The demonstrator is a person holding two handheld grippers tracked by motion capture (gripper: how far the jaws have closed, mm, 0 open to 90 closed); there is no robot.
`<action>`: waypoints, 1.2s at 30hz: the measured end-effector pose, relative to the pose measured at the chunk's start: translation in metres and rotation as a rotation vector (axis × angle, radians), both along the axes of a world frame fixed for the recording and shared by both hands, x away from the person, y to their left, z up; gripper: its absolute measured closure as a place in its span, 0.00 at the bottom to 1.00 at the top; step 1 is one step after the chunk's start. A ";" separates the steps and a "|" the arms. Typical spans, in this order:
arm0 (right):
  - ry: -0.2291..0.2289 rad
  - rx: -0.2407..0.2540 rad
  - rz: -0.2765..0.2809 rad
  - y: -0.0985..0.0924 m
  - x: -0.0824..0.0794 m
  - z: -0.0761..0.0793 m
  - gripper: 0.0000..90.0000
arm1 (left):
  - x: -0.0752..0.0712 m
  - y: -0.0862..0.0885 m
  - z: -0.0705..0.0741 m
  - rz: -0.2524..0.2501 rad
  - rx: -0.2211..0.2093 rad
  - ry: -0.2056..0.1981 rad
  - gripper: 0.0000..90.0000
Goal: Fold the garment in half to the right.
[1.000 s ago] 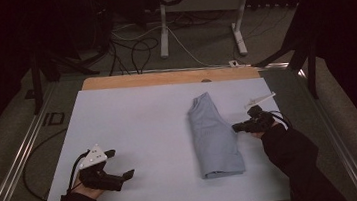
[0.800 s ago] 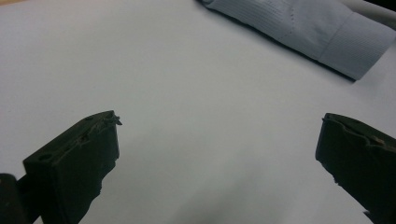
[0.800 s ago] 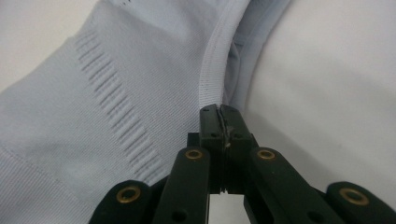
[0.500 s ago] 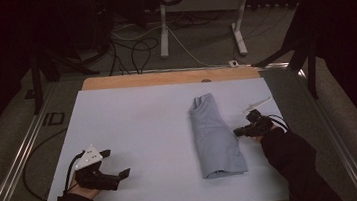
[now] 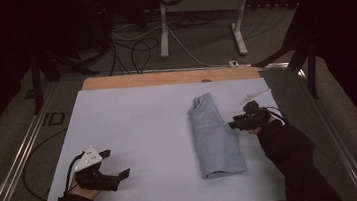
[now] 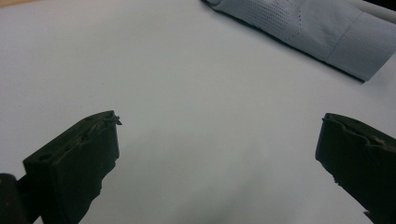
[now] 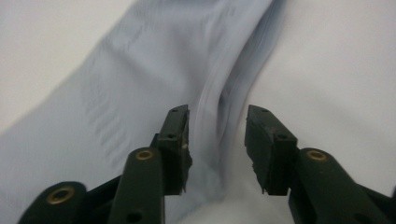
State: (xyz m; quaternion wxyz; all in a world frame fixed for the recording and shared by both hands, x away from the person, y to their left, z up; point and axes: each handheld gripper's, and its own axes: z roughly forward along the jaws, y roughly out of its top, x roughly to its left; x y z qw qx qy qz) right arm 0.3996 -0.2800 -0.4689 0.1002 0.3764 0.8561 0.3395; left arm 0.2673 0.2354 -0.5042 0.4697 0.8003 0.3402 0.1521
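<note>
We saw the folded light-blue shirt (image 5: 215,137) lying right of centre on the white tabletop (image 5: 138,115), its long axis running from about twelve o'clock toward six, collar end farthest from the person. The right tongs (image 5: 236,123) sat at the shirt's three o'clock edge, the dark-sleeved forearm reaching up from five o'clock with the wrist bent so the tongs pointed toward nine o'clock. In the right gripper view those tongs (image 7: 217,140) had just been opening; they stood parted, with a raised fold of the shirt (image 7: 177,70) between the jaws but not pinched. The left tongs (image 5: 118,172) lay low near the tabletop's seven o'clock corner, well apart from the shirt, cradled in the palm and pointing toward three o'clock. In the left gripper view they (image 6: 219,154) were spread wide over bare tabletop, the shirt (image 6: 308,28) off at one o'clock.
</note>
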 end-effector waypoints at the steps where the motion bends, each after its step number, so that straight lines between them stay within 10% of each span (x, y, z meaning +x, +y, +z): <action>1: 0.000 0.000 0.000 0.000 0.000 0.000 0.66 | 0.000 0.000 0.000 0.000 0.000 0.000 0.01; 8: -0.037 0.093 -0.076 0.019 0.050 0.011 0.66 | -0.001 -0.001 0.000 0.001 0.003 -0.011 0.01; 25: 0.066 0.006 -0.127 0.065 0.113 -0.023 0.53 | 0.000 -0.002 -0.003 -0.008 0.000 -0.007 0.01; 32: 0.131 -0.047 -0.118 0.063 0.117 -0.040 0.80 | 0.001 -0.003 -0.004 -0.016 0.002 -0.003 0.01; 36: 0.095 -0.080 -0.085 0.067 0.114 -0.036 0.94 | 0.001 -0.003 -0.004 -0.013 0.001 -0.001 0.01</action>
